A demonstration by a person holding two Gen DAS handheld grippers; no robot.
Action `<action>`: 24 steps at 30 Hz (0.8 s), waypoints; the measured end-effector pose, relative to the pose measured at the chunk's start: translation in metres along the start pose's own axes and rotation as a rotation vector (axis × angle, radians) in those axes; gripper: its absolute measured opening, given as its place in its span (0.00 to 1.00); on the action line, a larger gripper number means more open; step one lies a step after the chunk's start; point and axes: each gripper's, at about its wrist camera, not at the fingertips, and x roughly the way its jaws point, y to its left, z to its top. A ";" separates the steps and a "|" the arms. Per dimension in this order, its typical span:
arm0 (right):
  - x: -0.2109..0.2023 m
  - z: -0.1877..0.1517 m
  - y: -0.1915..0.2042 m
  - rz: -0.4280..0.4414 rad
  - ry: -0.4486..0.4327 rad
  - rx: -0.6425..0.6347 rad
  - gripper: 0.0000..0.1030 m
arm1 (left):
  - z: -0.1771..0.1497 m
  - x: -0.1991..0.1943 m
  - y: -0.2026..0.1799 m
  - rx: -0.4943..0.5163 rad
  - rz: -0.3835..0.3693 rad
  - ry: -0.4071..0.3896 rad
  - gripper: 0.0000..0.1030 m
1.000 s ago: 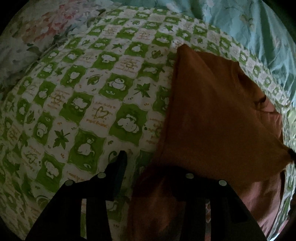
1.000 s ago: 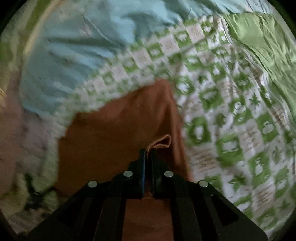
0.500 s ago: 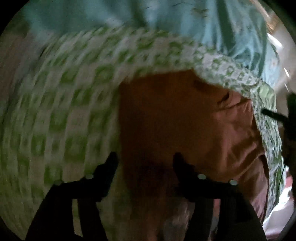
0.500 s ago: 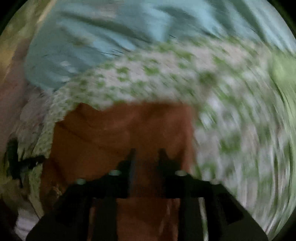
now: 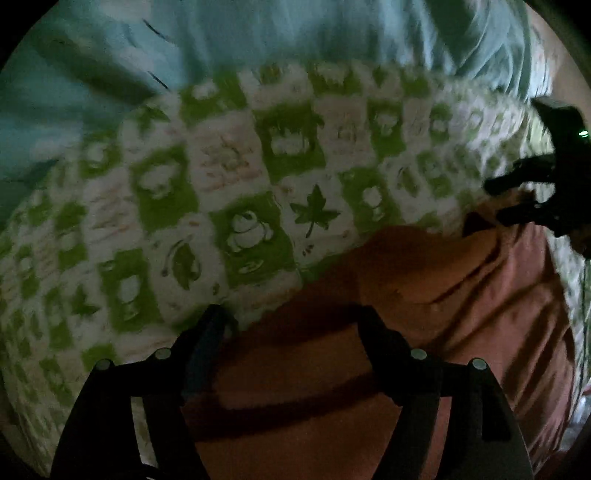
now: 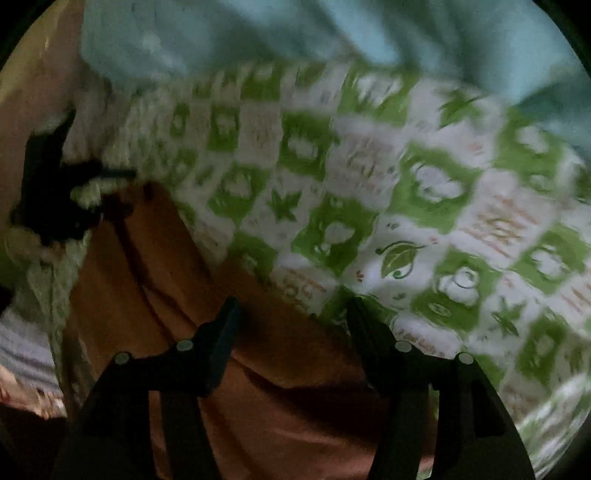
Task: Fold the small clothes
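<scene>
A rust-orange garment (image 5: 424, 332) lies flat on the green-and-white checked blanket (image 5: 258, 192). In the left wrist view it fills the lower right. My left gripper (image 5: 291, 321) hovers over its edge, jaws opening; one fingertip is above the blanket and the other above the cloth, with nothing gripped. The right gripper (image 5: 496, 201) shows small at the garment's far corner. In the right wrist view the garment (image 6: 258, 387) fills the lower left. My right gripper (image 6: 291, 310) is over its edge, jaws opening and empty. The left gripper (image 6: 122, 192) is at the far left corner.
A light blue sheet (image 5: 295, 37) lies crumpled beyond the blanket's far edge (image 6: 369, 29). The blanket's edge drops away past the garment (image 5: 569, 280), and a pale striped thing (image 6: 22, 343) lies beside it. Both views are dim and motion-blurred.
The right gripper let go of the garment's folded edge and opened. The left jaws opened wider. Both grippers swung across and rolled, and each now faces the garment's long edge.
</scene>
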 end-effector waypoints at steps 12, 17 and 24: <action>-0.025 -0.016 0.035 -0.147 -0.137 -0.056 0.04 | -0.012 -0.014 -0.031 0.165 0.075 -0.062 0.03; -0.057 -0.031 0.038 -0.242 -0.379 0.072 0.03 | -0.019 -0.028 -0.021 0.053 0.124 -0.179 0.03; -0.016 -0.036 0.011 -0.301 -0.330 0.251 0.02 | -0.021 -0.007 0.003 -0.123 0.097 -0.142 0.09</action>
